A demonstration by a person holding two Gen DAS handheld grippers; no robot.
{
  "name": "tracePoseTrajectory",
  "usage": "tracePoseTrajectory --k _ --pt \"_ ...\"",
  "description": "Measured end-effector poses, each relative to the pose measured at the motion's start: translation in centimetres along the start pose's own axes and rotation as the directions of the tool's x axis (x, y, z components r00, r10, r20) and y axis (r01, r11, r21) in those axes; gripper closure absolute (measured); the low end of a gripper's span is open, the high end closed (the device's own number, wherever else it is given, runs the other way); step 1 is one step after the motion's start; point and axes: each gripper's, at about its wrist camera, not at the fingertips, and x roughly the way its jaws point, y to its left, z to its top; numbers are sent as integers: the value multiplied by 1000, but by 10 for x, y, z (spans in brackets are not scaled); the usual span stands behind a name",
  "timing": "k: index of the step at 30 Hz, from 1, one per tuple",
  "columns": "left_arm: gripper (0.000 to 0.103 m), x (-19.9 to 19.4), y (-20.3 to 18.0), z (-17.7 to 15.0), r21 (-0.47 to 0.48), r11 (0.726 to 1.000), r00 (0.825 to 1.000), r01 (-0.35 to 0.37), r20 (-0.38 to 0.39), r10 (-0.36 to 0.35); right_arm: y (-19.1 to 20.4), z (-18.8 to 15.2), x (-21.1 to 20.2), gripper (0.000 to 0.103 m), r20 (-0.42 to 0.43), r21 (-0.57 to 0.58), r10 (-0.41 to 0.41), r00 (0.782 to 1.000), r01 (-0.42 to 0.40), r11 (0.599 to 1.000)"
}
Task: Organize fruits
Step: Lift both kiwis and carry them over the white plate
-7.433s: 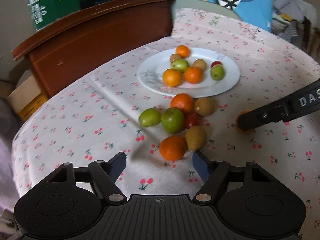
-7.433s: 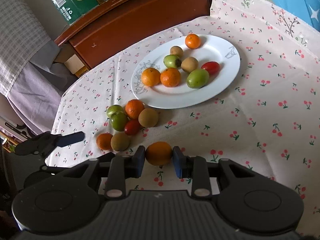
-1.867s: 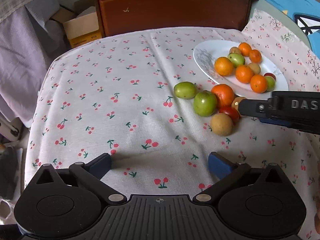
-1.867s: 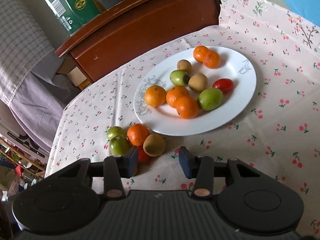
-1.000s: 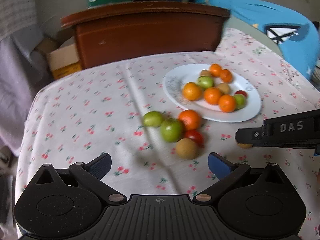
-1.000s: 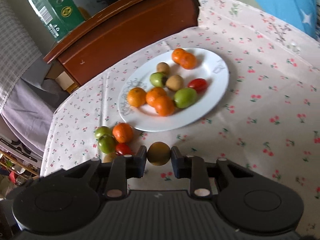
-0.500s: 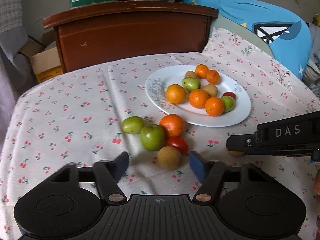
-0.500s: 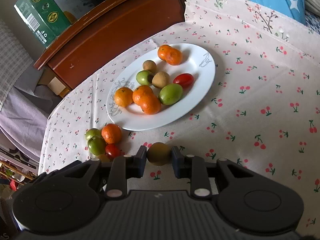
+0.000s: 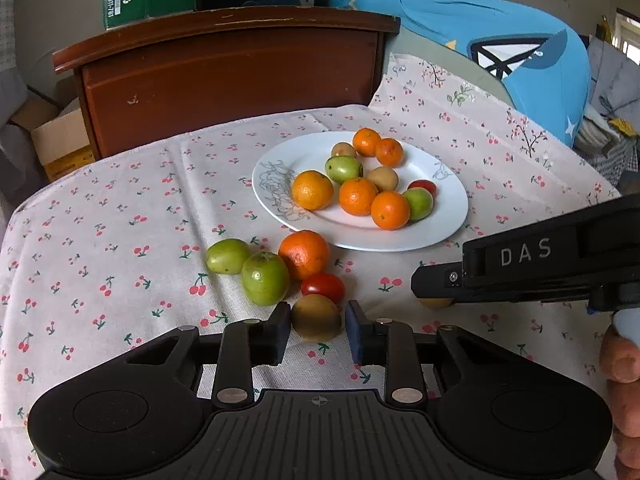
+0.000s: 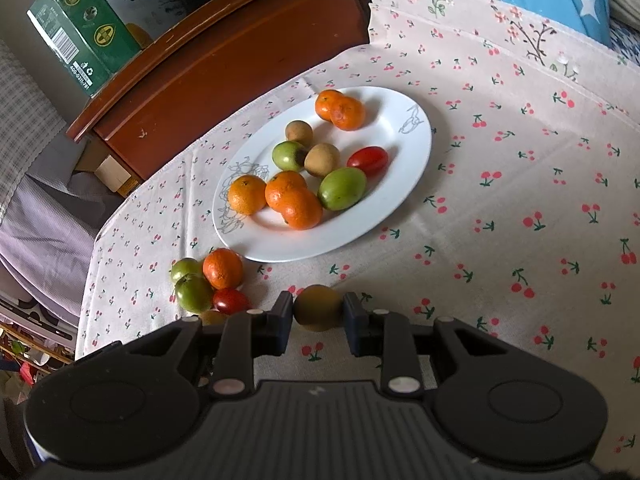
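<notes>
Left gripper (image 9: 316, 334): jaws have just been closing and are now being pressed on a brown fruit (image 9: 316, 317) lying on the cloth (image 9: 120, 248), nearest of the loose cluster. Right gripper (image 10: 318, 322): a second brown fruit (image 10: 318, 307) is being gripped between its pads, apparently just above the cloth, short of the plate's near rim.

Just beyond the left jaws, a tomato (image 9: 323, 285), green fruit (image 9: 265, 278) and orange (image 9: 304, 254) are being crowded together, touching; another green fruit (image 9: 227, 255) is lying at the cluster's left. Farther on, the plate (image 9: 452, 200) is being filled: oranges, green and brown fruits, one tomato.

Risks, as judged: the tomato is sitting just beside the gripped fruit, so a forward lift is likely to nudge it and set the round neighbours rolling. Both grippers are being aimed at one plate; the right one is lying across the left one's path, so a clash is possible.

Room: the plate's near rim is being kept bare. Open cloth is lying left and right of the cluster; the table's edges are well apart from the fruit.
</notes>
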Motion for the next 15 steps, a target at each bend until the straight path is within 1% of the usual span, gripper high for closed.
tracePoseTrajectory --k 6,8,12,15 --pt "79 -7 0 0 -15 1000 1000 3 0 -3 1 0 0 76 3 -9 -4 1000 4 1000" --pt "79 -11 -2 -1 -10 1000 1000 -8 5 8 2 -1 -1 76 3 -16 -3 1000 3 1000" --pt "79 -18 5 -3 -57 998 1000 -10 -5 10 3 -2 -3 76 -7 -17 20 1000 -20 1000" --pt "79 -26 8 -4 -77 997 1000 -9 2 9 6 -4 -8 76 1 -32 40 999 -40 999"
